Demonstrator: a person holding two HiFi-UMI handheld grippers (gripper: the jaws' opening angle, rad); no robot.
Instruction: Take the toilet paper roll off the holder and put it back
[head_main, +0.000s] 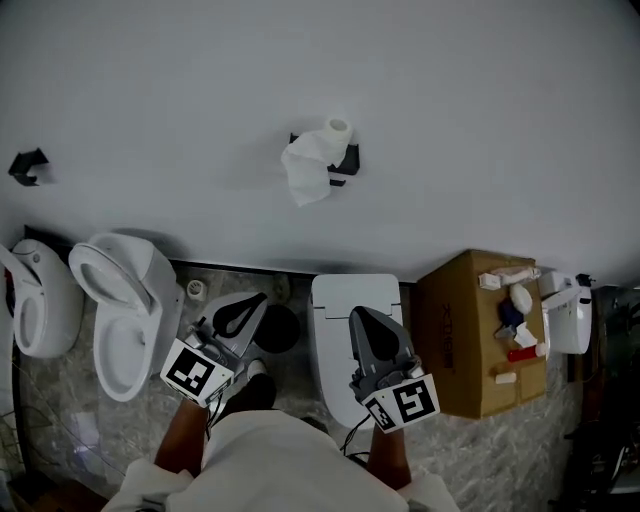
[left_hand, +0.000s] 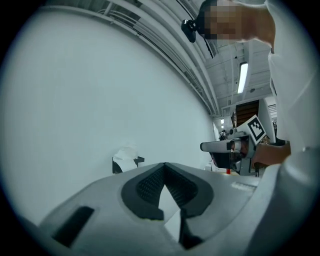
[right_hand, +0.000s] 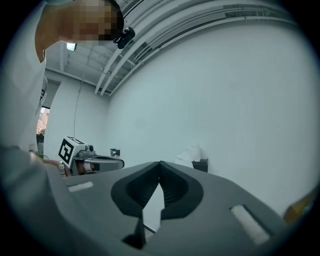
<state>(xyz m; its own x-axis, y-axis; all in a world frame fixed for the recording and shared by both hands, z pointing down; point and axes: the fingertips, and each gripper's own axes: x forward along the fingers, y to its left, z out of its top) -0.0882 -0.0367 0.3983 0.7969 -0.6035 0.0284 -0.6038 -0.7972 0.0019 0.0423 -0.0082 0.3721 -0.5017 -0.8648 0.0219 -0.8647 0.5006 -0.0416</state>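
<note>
Far across from me, on the white wall (head_main: 480, 120), the toilet paper roll (head_main: 336, 130) sits on its black holder (head_main: 348, 160). A loose tail of paper (head_main: 305, 172) hangs crumpled down the holder's left side. Both of my claws are on the near side, well apart from the roll, and neither touches it.

My left claw (head_main: 256, 300) has its jaws closed tip to tip with nothing between them, and its marker cube (head_main: 195, 372) sits near my forearm. My right claw (head_main: 362, 318) is pinched narrow in the same way and is empty as well, with its own marker cube (head_main: 405, 402) at the near end. The two claws lie side by side with a gap between them, both pointing toward the far wall. From each gripper view the roll shows small on the wall beyond the closed tips, and the other claw shows off to the side.

Below my left claw, to its left, stands a white toilet with its seat open (head_main: 120, 320), and a second toilet (head_main: 35, 300) stands at the far left edge. My right claw hovers over a white fixture with a flat closed top (head_main: 335, 300). Just right of that is a cardboard box (head_main: 460, 340) with small white bits and a red item (head_main: 522, 352) on top. A small black bracket (head_main: 28, 165) is fixed to the wall far off to the left. Marbled floor (head_main: 500, 460) shows around the fixtures.
</note>
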